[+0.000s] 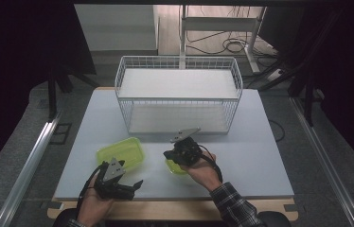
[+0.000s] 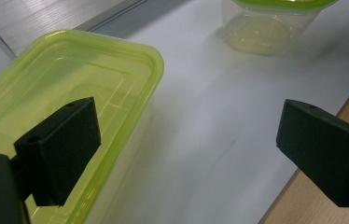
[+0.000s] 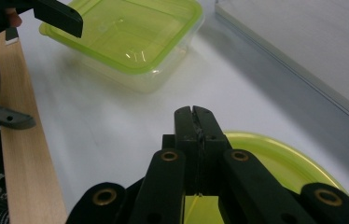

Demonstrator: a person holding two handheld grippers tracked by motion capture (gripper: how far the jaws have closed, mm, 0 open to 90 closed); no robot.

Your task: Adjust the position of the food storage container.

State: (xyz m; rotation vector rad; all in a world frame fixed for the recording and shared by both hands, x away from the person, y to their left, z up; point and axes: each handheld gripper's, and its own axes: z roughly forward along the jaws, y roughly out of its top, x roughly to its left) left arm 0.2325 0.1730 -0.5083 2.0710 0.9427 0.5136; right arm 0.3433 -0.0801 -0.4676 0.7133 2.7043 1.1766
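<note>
Hidden: most of the round green-lidded tub (image 1: 175,167) in the high view, covered by the right gripper (image 1: 175,154) and hand (image 1: 203,171); just a green edge peeking out low centre.
Cut off: round tub at the top edge of the left gripper view (image 2: 266,28); its lid at the lower right edge of the right gripper view (image 3: 280,161).
Hard to make out: whether the shut right jaws pinch the lid rim or merely rest over it; cannot tell.
Right gripper: jaws pressed together, tips (image 3: 195,122) just above the near rim of the green lid.
Right hand: entering from the bottom centre-right of the high view, plaid sleeve (image 1: 234,203) behind, gripper angled toward upper left.
Left gripper: jaws wide apart (image 2: 186,140), holding nothing; one jaw over the corner of the rectangular green container (image 2: 70,84), the other over bare table near the wooden edge.
Left hand: lower left of the high view (image 1: 94,201), gripper (image 1: 123,182) lying low, pointing right.
Rectangular container: open, left of centre in the high view (image 1: 120,152), just beside the left gripper, apart from the round tub.
Surface: pale grey tabletop (image 1: 260,156) with a wooden border (image 3: 23,154).
Room: white wire basket (image 1: 179,94) at the table's far side, upper centre; grey floor, dark curtains, cables (image 1: 227,45) at the top.
</note>
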